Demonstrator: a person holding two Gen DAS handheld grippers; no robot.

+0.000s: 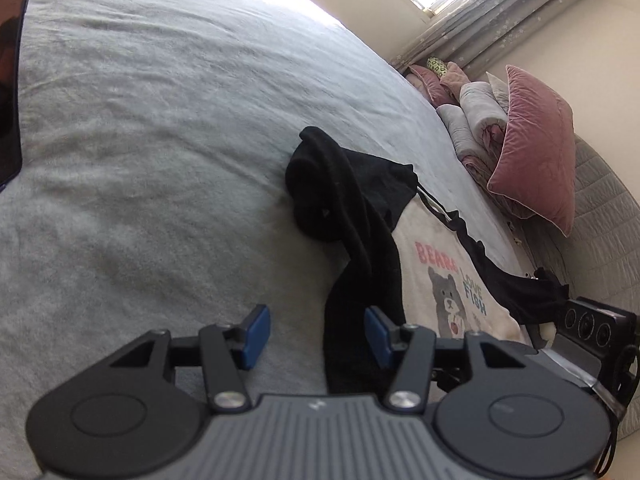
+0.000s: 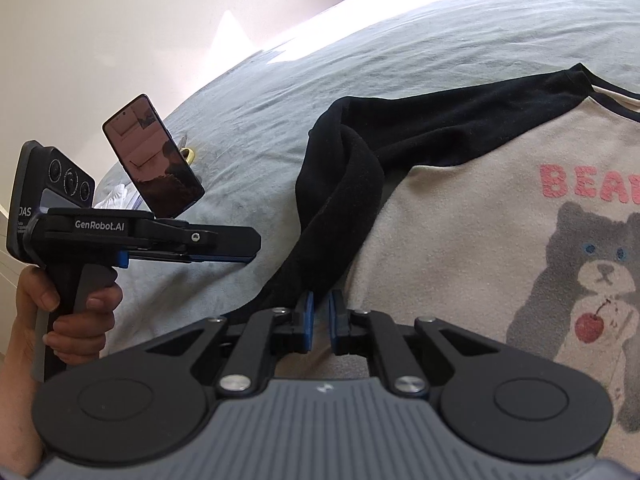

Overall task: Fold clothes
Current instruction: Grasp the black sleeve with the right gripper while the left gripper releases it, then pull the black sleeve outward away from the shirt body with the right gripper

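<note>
A cream shirt (image 2: 460, 248) with black sleeves and a bear print lies on the grey bed (image 2: 360, 52). One black sleeve (image 2: 340, 200) is bunched and runs down to my right gripper (image 2: 320, 312). Its blue pads stand almost together at the seam between sleeve and cream body, with a thin fold of fabric pinched between them. In the left wrist view the same shirt (image 1: 452, 280) lies to the right. My left gripper (image 1: 316, 334) is open, and the black sleeve (image 1: 352, 280) passes between its fingers close to the right pad (image 1: 378, 336), unpressed.
A pink pillow (image 1: 532, 152) and rolled bedding (image 1: 476, 120) are stacked at the bed's head under grey curtains (image 1: 500, 12). A person's hand (image 2: 80, 312) grips the left gripper's handle, which carries a phone (image 2: 154, 156). The bed (image 1: 160, 120) stretches wide to the left.
</note>
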